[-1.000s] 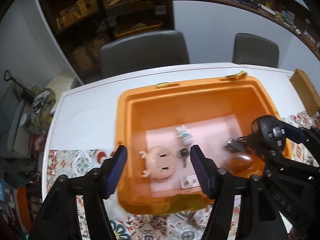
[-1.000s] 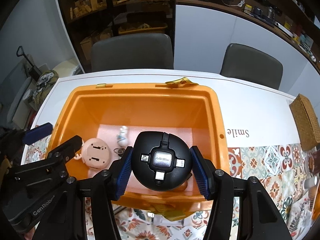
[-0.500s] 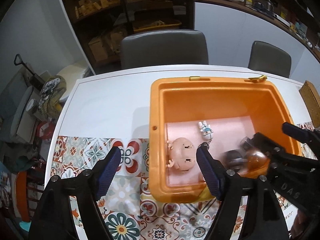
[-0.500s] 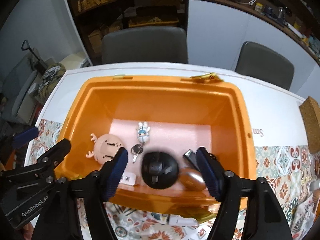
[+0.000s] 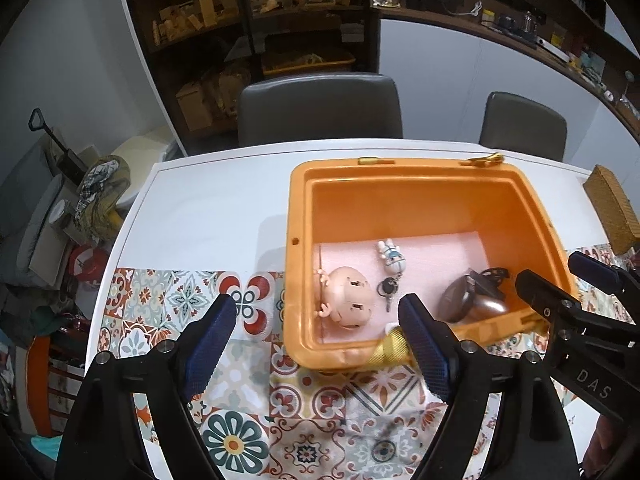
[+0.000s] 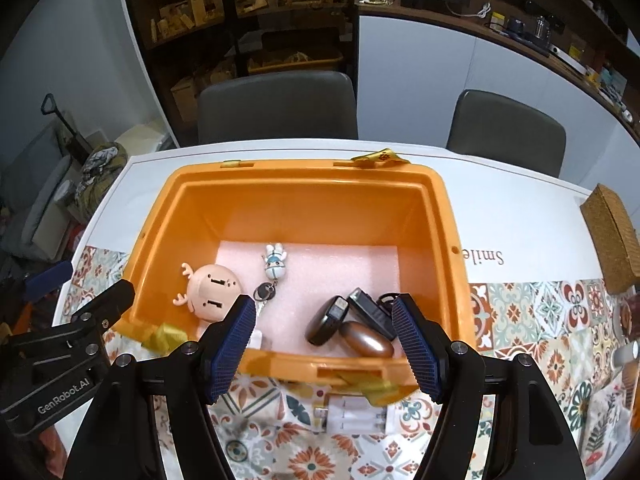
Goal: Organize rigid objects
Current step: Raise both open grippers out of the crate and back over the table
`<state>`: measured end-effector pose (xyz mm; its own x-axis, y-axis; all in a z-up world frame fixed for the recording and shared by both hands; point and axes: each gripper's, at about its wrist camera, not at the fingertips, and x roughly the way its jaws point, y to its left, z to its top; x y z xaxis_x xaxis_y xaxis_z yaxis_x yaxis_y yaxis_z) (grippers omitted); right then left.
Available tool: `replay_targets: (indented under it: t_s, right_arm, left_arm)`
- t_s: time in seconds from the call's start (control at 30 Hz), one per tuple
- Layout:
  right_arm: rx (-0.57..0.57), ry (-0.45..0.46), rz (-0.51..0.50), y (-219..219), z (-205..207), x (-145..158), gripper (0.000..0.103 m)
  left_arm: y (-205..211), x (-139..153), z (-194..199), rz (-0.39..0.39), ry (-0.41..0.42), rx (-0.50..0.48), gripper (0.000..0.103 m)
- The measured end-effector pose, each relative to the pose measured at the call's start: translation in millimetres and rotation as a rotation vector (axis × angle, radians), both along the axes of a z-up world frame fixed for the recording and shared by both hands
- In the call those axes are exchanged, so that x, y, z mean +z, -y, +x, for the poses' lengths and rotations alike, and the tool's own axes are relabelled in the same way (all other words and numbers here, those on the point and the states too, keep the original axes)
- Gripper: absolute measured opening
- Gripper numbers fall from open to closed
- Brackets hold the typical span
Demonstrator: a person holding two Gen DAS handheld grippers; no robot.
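Note:
An orange bin (image 6: 304, 196) stands on the table. On its pink liner lie a pink antlered toy (image 6: 212, 286), a white-blue figure keychain (image 6: 274, 266) with a key, a black round device (image 6: 326, 322) on its edge, a bronze oval (image 6: 366, 340) and a black rectangular piece (image 6: 370, 308). My right gripper (image 6: 324, 304) hangs open above the bin's near wall, with nothing between its fingers. My left gripper (image 5: 316, 304) is over the bin's near left corner (image 5: 298, 344); its jaws are opening and hold nothing. The right gripper's fingers (image 5: 548, 304) show at the right in the left wrist view.
A white plug-like item (image 6: 352, 416) lies on the patterned tablecloth (image 5: 180, 300) just in front of the bin. Gold ribbon (image 6: 164, 336) hangs off the bin's rim. A wicker box (image 6: 612, 240) sits at the right. Two grey chairs (image 6: 276, 104) stand behind the table.
The right gripper let go of the black round device, which now lies in the bin beside the bronze oval. The left gripper drew back and leftward off the bin, its jaws wider.

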<state>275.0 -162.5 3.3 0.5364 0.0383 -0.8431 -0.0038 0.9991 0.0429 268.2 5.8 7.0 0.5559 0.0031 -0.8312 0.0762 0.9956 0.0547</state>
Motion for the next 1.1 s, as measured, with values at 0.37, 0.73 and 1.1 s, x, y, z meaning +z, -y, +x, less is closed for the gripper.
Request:
replay_targets:
  t_s: [0.37, 0.73, 1.1]
  right_arm:
    - [0.011, 0.063, 0.010, 11.3, -41.2, 21.6, 0.071]
    - [-0.014, 0.069, 0.022, 24.4, -71.8, 13.8, 0.073]
    - [-0.011, 0.024, 0.051, 34.5, -93.3, -15.5, 0.073]
  left_arm:
    - [13.6, 20.0, -36.6, -0.015, 0.058, -0.046, 0.086]
    - [21.3, 16.8, -64.2, -0.025, 0.063, -0.053, 0.086]
    - [27.8, -19.8, -80.7, -0.045, -0.028, -0.047, 0.087]
